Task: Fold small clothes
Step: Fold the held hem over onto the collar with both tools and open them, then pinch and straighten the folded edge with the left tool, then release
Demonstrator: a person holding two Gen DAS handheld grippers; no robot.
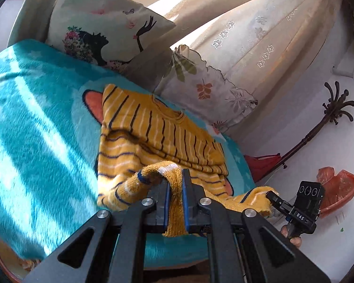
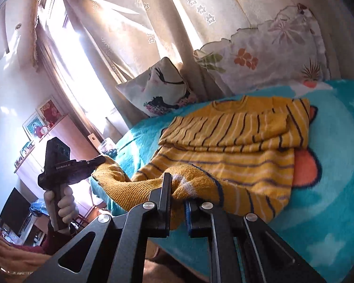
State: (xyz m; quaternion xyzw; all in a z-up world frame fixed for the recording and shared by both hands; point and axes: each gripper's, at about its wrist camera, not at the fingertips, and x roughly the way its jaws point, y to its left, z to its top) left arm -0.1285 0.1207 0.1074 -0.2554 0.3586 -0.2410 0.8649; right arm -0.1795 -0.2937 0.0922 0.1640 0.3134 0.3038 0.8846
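Sweater (image 1: 162, 139) on the blanket (image 1: 42, 122), two pillows (image 1: 106, 30) behind it against the curtain (image 1: 259, 23).

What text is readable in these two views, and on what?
"DAS": white letters on the right gripper, seen from the left wrist camera.
"GenRobot.AI": white print on the side of the left gripper, seen from the right wrist camera.
Framed pictures on the cabinet: too small and blurred to read any text.
Nothing readable on the sweater, pillows or blanket.

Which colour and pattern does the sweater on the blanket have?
The sweater is mustard yellow with thin navy and white stripes, clearest in the right wrist view.
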